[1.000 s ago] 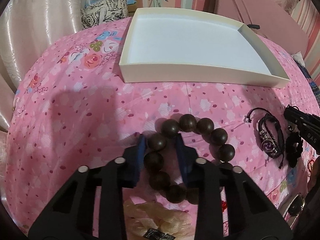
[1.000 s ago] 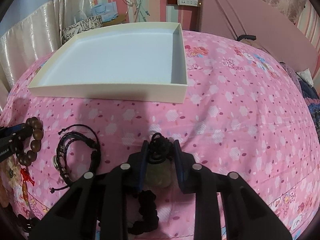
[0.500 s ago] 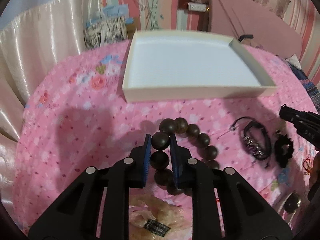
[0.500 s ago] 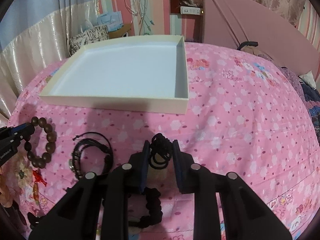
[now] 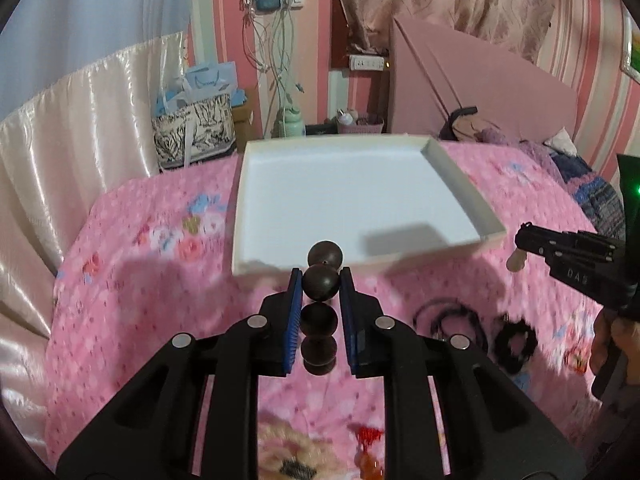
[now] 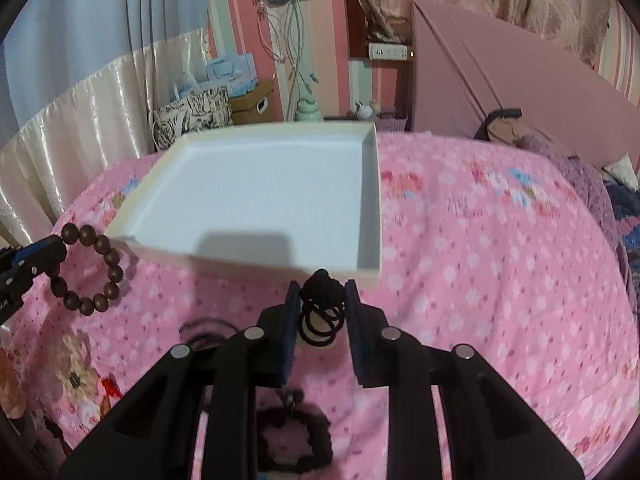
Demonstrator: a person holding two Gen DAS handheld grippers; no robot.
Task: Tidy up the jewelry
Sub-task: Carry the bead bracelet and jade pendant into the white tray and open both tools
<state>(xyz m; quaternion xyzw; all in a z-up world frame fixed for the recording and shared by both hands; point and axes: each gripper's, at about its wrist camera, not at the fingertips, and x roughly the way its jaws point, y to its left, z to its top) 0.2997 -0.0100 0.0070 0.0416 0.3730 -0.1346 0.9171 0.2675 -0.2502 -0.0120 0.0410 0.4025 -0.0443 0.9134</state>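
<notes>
The shallow white tray (image 5: 456, 196) lies open on the pink flowered bedspread (image 5: 132, 288), and everything else sits on its near side. The left gripper (image 5: 320, 280) is clamped on a dark wooden bead bracelet (image 5: 321, 283): one bead is pinched between the blue pads (image 5: 294, 312), another bead pokes out just above the near wall of the tray, and the rest of the loop hangs down between the fingers, clear of the bedspread. From the right wrist camera the same bracelet (image 6: 105, 264) dangles from that gripper beside the tray's near left corner. The right gripper (image 6: 322, 292) is closed on a black corded pendant (image 6: 322, 300), its knotted cord bunched between the pads just short of the tray's near right corner (image 6: 370, 268); a pale piece shows behind the cord loops. On the bedspread nearer than the tray lie a black braided bracelet (image 5: 452, 320) and a black scrunchie (image 5: 516, 340), both blurred.
</notes>
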